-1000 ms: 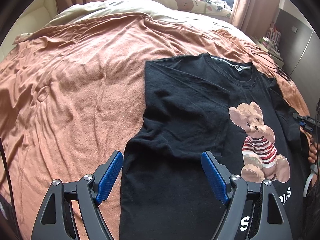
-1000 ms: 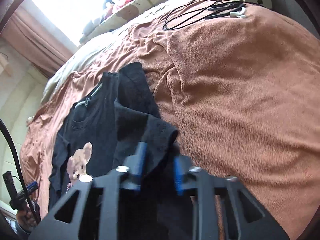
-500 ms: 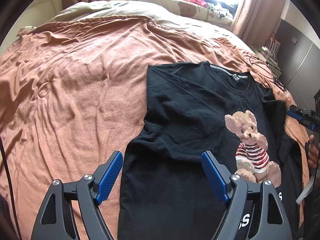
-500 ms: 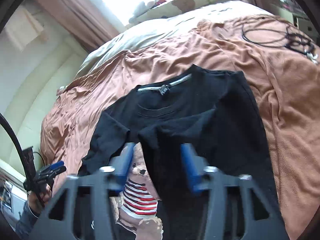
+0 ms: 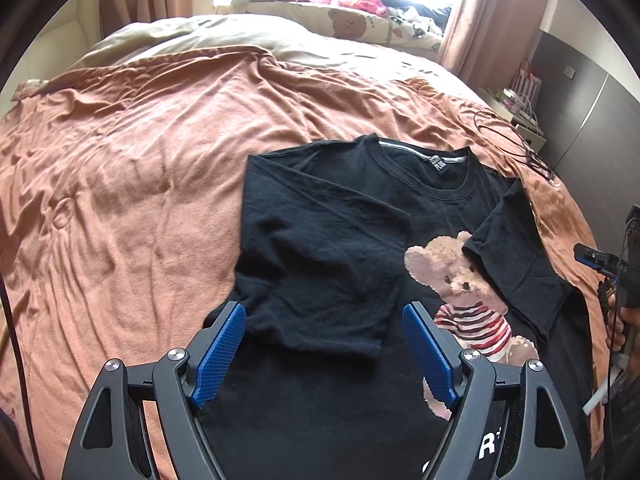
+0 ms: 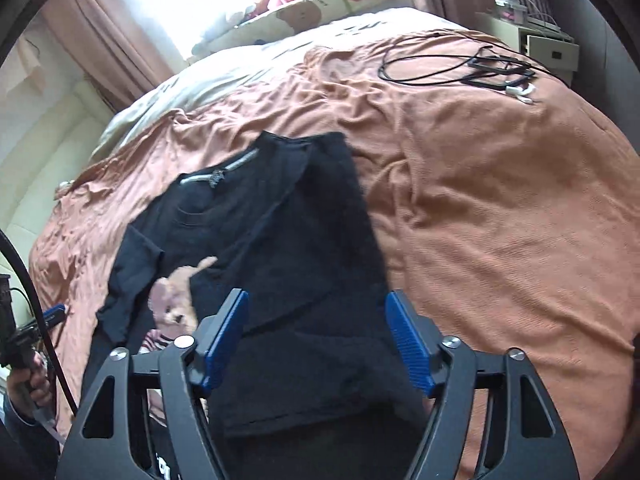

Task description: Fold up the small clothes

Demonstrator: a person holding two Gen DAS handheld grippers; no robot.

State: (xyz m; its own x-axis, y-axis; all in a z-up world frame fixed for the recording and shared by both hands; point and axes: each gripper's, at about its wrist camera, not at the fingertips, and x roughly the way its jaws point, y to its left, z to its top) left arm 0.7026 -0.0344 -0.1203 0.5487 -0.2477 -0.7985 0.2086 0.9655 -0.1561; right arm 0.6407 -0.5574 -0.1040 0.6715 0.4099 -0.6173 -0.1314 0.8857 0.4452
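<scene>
Tee [image 5: 320, 248], black w/ bear print [image 5: 464, 292], lies face up on the orange blanket [image 5: 132, 184] of the bed, collar [image 5: 424, 160] toward the far pillows. Both sleeves are turned in over the chest: one panel sits flat on the side nearer your left gripper [image 5: 324, 348], the other [image 5: 516, 264] overlaps the bear's ear on the opposite side.

Left fingers [image 5: 224, 344] stand wide apart, nothing between them, hovering above the folded sleeve hem. Right gripper [image 6: 316, 340]: jaws closing slightly per motion, yet pads [image 6: 408, 340] clear of cloth in the right wrist view; black fabric lies below them, not pinched. So neither hand is carrying anything at the moment.

Judgement: sleeve folds look done; next is prob. the lengthwise or bottom-up fold. Hem end is out of view in both cams, under the grippers.

How to do it well:
- Take hem corners w/ both grippers at matching points so the fold line runs straight across.
- Pinch all layers incl. the tucked sleeve panel, else it slides out when lifted.
- Lift low, carry toward collar, lay down before releasing; thin knit will drag and wrinkle on that textured blanket.
- Right-side sleeve edge looks slightly skewed over the print; smooth it first if you want square edges.

Cables [image 6: 460, 64] on far bed corner are well apart from the tee, no snag risk.
</scene>
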